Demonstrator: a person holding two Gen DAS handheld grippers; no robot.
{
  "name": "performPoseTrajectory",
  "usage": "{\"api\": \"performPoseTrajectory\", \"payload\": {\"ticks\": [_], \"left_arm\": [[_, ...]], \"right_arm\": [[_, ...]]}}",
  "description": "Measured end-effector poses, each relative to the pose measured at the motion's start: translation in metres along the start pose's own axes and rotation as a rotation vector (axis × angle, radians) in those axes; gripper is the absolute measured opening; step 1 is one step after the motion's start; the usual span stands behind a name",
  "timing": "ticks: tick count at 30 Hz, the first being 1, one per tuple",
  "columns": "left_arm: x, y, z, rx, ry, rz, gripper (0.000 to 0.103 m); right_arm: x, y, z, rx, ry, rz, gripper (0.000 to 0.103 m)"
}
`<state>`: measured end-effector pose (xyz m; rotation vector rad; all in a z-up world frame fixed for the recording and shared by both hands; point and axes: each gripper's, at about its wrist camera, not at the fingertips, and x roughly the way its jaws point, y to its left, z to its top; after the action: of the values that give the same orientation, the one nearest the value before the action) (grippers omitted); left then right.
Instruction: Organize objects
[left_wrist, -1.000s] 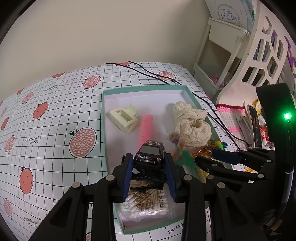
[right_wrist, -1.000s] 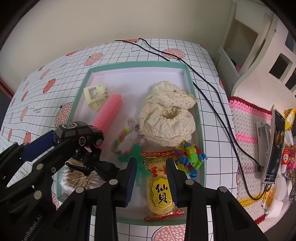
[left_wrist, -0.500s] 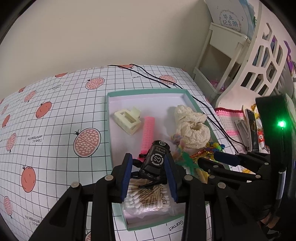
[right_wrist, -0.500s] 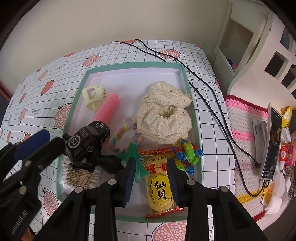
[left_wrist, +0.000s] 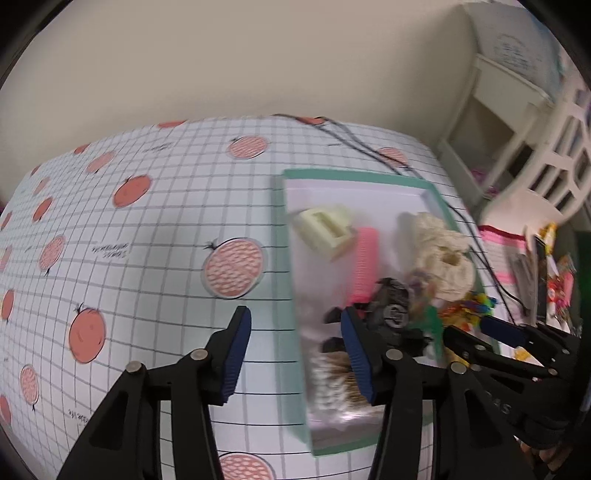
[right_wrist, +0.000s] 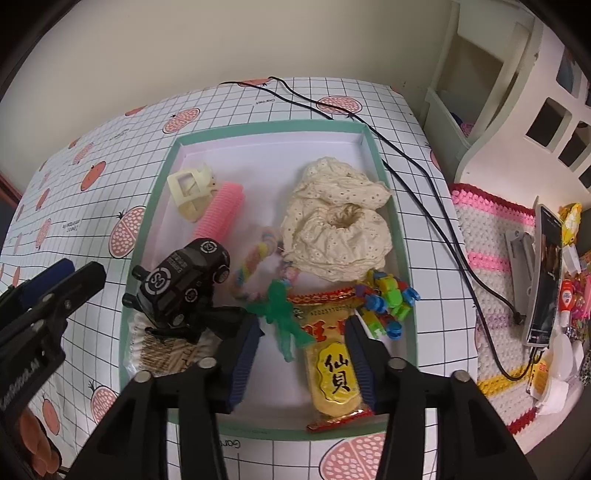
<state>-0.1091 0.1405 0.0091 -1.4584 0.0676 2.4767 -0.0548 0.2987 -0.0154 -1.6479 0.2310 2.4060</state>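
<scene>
A black toy car (right_wrist: 188, 277) lies tilted on a pack of cotton swabs (right_wrist: 159, 350) at the near left of the green-rimmed tray (right_wrist: 391, 221). The car (left_wrist: 391, 310) looks blurred in the left wrist view, just right of my open left gripper (left_wrist: 295, 354), which straddles the tray's left rim (left_wrist: 288, 258) and holds nothing. In the right wrist view the left gripper (right_wrist: 74, 273) sits left of the tray. My right gripper (right_wrist: 301, 354) is open above a yellow snack packet (right_wrist: 334, 373). The tray also holds a cream cloth scrunchie (right_wrist: 336, 229), pink roller (right_wrist: 221, 214) and cream clip (right_wrist: 190, 188).
A green figure (right_wrist: 284, 317), braided rope (right_wrist: 255, 258) and colourful block toy (right_wrist: 388, 299) lie mid-tray. Black cables (right_wrist: 406, 166) run past the tray's right side. A crocheted mat (right_wrist: 487, 229) with a phone (right_wrist: 546, 273) and a white shelf (right_wrist: 480, 92) stand to the right.
My left gripper has opened, let go of the toy car and swung left over the tray's rim. The car now rests on the cotton swab pack. The right gripper has barely moved.
</scene>
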Motion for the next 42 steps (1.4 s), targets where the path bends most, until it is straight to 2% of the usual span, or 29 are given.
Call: {"api": "performPoseTrajectory", "payload": {"ticks": [5,11,13,15,16,22,24,30,42], "left_arm": [[0.008,0.019,0.0,-0.049,0.03,0.041,0.064],[0.016,0.035,0.0,-0.096,0.052,0.066,0.069],[0.018,0.038,0.0,-0.103,0.061,0.077,0.073],[0.02,0.04,0.0,-0.111,0.066,0.082,0.079],[0.02,0.041,0.0,-0.118,0.065,0.082,0.085],[0.021,0.043,-0.001,-0.122,0.061,0.099,0.087],[0.023,0.044,-0.001,-0.123,0.064,0.106,0.095],[0.022,0.046,-0.001,-0.121,0.048,0.124,0.096],[0.013,0.051,0.002,-0.161,0.012,0.11,0.096]], "right_arm": [[0.004,0.003,0.001,0.005,-0.004,-0.002,0.07],[0.007,0.001,0.0,0.022,-0.01,-0.007,0.084],[0.008,0.0,0.0,0.029,-0.016,-0.007,0.096],[0.009,-0.001,0.0,0.035,-0.016,-0.005,0.103],[0.009,-0.001,0.0,0.036,-0.016,-0.003,0.103],[0.01,-0.003,0.0,0.05,-0.015,0.0,0.103],[0.01,-0.004,0.0,0.054,-0.016,0.002,0.103],[0.011,-0.004,0.0,0.055,-0.014,0.001,0.103],[0.008,-0.006,0.001,0.069,-0.031,-0.006,0.103]]}}
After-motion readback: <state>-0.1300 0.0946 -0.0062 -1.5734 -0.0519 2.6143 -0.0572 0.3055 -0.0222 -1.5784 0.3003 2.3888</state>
